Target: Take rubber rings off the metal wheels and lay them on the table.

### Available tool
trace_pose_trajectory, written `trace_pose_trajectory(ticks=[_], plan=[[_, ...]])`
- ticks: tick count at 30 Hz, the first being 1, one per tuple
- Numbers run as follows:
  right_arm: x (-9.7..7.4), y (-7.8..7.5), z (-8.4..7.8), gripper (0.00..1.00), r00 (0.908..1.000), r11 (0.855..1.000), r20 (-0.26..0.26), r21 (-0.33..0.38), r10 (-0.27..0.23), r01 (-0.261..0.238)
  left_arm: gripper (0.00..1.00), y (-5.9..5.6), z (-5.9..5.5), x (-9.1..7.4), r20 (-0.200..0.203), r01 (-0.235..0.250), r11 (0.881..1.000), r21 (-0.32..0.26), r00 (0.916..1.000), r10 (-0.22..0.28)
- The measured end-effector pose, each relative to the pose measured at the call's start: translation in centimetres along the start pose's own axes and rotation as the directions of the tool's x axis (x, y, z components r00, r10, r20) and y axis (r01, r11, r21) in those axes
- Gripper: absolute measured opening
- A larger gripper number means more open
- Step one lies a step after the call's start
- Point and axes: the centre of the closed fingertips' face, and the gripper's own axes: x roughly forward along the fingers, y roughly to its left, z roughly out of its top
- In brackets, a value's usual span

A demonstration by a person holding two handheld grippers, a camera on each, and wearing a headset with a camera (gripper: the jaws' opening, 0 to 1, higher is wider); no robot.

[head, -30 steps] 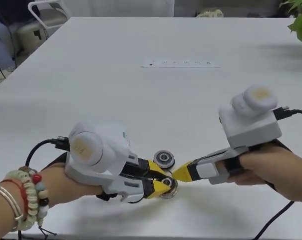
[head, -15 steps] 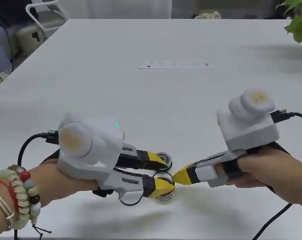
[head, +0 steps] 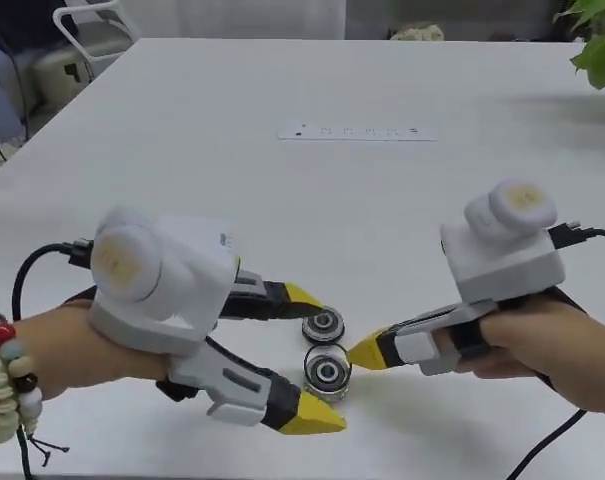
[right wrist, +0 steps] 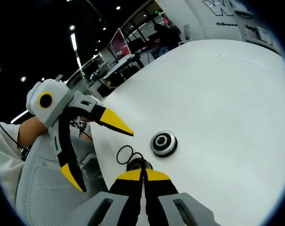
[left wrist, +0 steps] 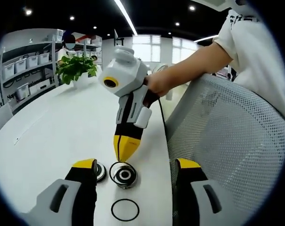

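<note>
White table. L gripper jaws spread wide, holding nothing. R gripper jaws pressed together, empty, tip just beside near wheel. That wheel sits btwn L jaws, 2nd wheel by one L jaw tip. Loose rubber ring flat on table, btwn L jaws, further back toward L's body.

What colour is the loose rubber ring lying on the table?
The ring is black, clearest in the left gripper view.
</note>
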Motion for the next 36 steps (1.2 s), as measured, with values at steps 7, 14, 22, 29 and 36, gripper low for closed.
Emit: trace_pose_trajectory(ticks=[7,14,22,29,36], plan=[[-0.1,0.2,0.0,0.0,1.0,1.0,0.0,-0.004,0.005,-0.005,0.78,0.0,0.5,-1.6,-0.006,-0.011,1.0,-0.001,0.9999,0.011],[-0.1,0.4,0.0,0.0,1.0,1.0,0.0,-0.007,0.009,-0.009,0.82,-0.3,1.6,-4.1,0.021,-0.037,0.999,0.002,0.9991,0.037],[-0.2,0.5,0.2,0.0,0.9999,1.0,0.007,-0.006,0.013,-0.013,0.87,-0.2,2.1,-7.5,0.056,-0.112,0.993,-0.038,0.9919,0.114],[-0.4,0.8,0.6,0.0,0.9995,1.0,0.023,-0.006,0.022,-0.022,0.89,-0.4,1.6,-10.2,0.064,-0.202,0.977,-0.063,0.9764,0.206],[-0.9,1.1,1.6,0.0,0.9973,0.999,0.066,0.003,0.033,-0.033,0.89,-0.7,0.3,-11.6,0.072,-0.276,0.954,-0.12,0.9557,0.286]])
